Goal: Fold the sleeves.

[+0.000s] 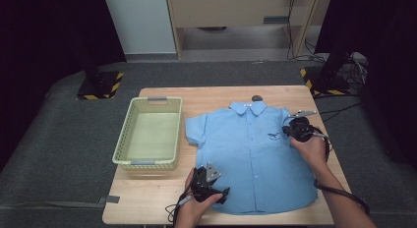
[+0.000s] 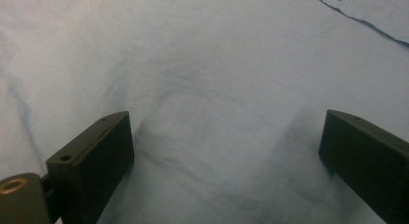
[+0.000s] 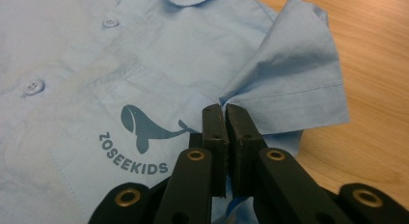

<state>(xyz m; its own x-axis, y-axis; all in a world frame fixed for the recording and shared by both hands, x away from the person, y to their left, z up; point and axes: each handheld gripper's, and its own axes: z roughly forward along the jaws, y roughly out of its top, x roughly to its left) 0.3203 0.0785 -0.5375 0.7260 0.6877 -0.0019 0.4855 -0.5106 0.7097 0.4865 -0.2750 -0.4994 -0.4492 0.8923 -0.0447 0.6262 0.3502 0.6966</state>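
1. Nearest the camera, our left tool (image 1: 212, 185) rests on the lower left part of the blue shirt (image 1: 255, 159), its jaws spread wide with smooth cloth (image 2: 217, 89) between them and nothing pinched.
2. Our right tool (image 3: 224, 108) has its jaws pressed together on the edge of the shirt's sleeve (image 3: 294, 74), which bunches up from the pinch and folds over toward the chest.
3. Just beside that grip we see a whale print (image 3: 144, 127) and two buttons (image 3: 33, 85).
4. The shirt lies flat, front up, collar (image 1: 247, 108) away from us, on the wooden surface (image 1: 147, 193).
5. A pale green basket (image 1: 125, 139) stands left of the shirt, apart from it.
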